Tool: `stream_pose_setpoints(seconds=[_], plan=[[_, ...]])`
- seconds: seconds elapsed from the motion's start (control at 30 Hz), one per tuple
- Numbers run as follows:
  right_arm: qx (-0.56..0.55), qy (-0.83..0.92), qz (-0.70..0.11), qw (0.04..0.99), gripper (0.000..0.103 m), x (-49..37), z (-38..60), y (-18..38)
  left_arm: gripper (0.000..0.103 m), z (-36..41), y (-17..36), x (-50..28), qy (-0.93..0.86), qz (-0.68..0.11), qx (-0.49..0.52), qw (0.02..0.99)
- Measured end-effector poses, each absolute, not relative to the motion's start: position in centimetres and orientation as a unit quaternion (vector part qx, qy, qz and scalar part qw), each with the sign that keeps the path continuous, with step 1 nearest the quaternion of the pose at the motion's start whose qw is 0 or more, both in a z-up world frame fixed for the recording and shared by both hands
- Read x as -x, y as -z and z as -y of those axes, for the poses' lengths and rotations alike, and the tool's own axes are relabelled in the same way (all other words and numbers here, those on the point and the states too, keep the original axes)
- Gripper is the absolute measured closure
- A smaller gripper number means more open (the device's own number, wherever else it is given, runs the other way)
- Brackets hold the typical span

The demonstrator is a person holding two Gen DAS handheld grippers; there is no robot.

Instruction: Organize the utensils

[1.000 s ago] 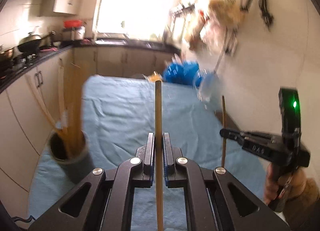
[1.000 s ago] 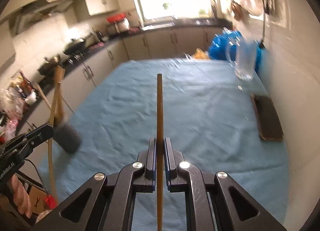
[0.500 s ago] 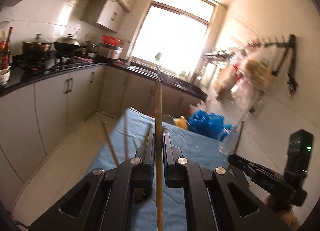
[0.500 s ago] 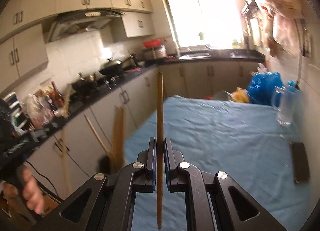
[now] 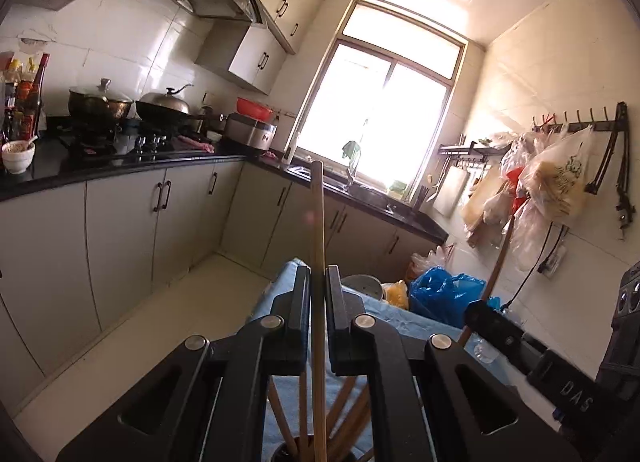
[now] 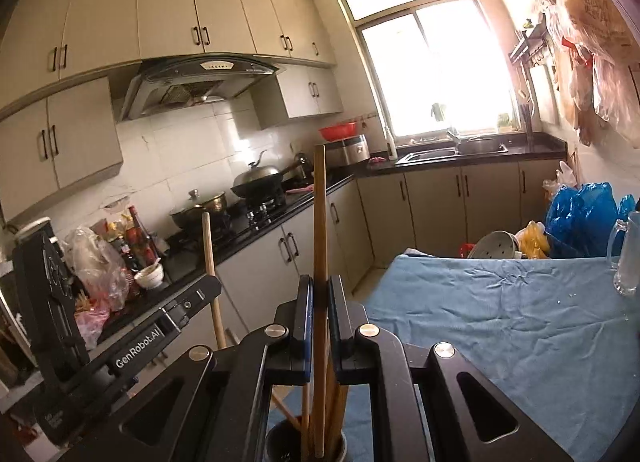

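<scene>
Left tongs (image 5: 318,286) clenched on upright chopstick (image 5: 317,221). Right tongs (image 6: 319,294) clenched on second chopstick (image 6: 319,221), lower end in holder (image 6: 280,442). Holder on blue-clothed surface (image 6: 520,326).

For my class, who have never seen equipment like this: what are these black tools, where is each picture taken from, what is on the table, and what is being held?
No robot here: a person holds a two-finger tool in each hand, with a camera looking along its fingers. The left gripper is shut on a chopstick; the right gripper is shut on another chopstick. Below them stands a dark holder of chopsticks. A blue tablecloth covers the table, with a glass mug on it.
</scene>
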State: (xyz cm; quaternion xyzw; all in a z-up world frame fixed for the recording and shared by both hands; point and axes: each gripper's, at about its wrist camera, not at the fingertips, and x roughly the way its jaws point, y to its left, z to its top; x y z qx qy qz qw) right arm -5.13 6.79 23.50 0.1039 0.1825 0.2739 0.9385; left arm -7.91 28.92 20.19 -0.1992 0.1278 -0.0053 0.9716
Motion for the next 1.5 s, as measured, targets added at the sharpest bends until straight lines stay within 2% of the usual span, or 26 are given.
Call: stream_pose_setpoints(seconds=[0.2, 0.4, 0.5, 0.57, 0.6, 0.7, 0.77, 0.9, 0.97, 1.3, 1.5], plan=[[-0.098, -0.268, -0.232, 0.930, 0.095, 3.3, -7.6, -19.8, 0.096, -28.5, -17.4, 6.3, 0.001, -0.167, 0.193, 0.967], [-0.103, -0.267, -0.256, 0.923, 0.094, 2.9, -6.5, -18.0, 0.095, -28.1, -17.4, 7.3, -0.002, -0.167, 0.185, 0.968], [-0.104, -0.267, -0.261, 0.922, 0.094, 2.8, -6.3, -17.6, 0.083, -27.6, -17.7, 8.3, -0.005, -0.162, 0.176, 0.971], [-0.106, -0.265, -0.262, 0.922, 0.094, 2.8, -6.3, -17.5, 0.069, -27.4, -18.0, 9.3, -0.012, -0.155, 0.173, 0.973], [-0.107, -0.264, -0.264, 0.922, 0.093, 2.8, -6.2, -17.4, 0.068, -27.5, -18.1, 9.7, -0.014, -0.152, 0.173, 0.973], [-0.112, -0.264, -0.265, 0.920, 0.083, 3.0, -5.9, -17.4, 0.063, -27.6, -18.7, 11.5, -0.028, -0.140, 0.169, 0.975], [-0.114, -0.263, -0.263, 0.921, 0.073, 3.2, -5.7, -17.4, 0.056, -27.7, -18.8, 12.6, -0.040, -0.134, 0.166, 0.976], [-0.119, -0.259, -0.262, 0.922, 0.068, 4.0, -5.0, -17.3, 0.052, -27.7, -18.9, 14.5, -0.067, -0.128, 0.158, 0.977], [-0.120, -0.256, -0.261, 0.923, 0.062, 4.4, -4.6, -17.2, 0.049, -27.7, -18.8, 15.3, -0.078, -0.130, 0.155, 0.976], [-0.136, -0.223, -0.260, 0.930, 0.050, 7.4, -1.6, -16.0, 0.035, -26.4, -17.4, 18.7, -0.143, -0.131, 0.151, 0.969], [-0.157, -0.204, -0.269, 0.928, 0.043, 8.9, 0.4, -14.9, 0.027, -24.2, -16.3, 19.6, -0.176, -0.145, 0.101, 0.969]])
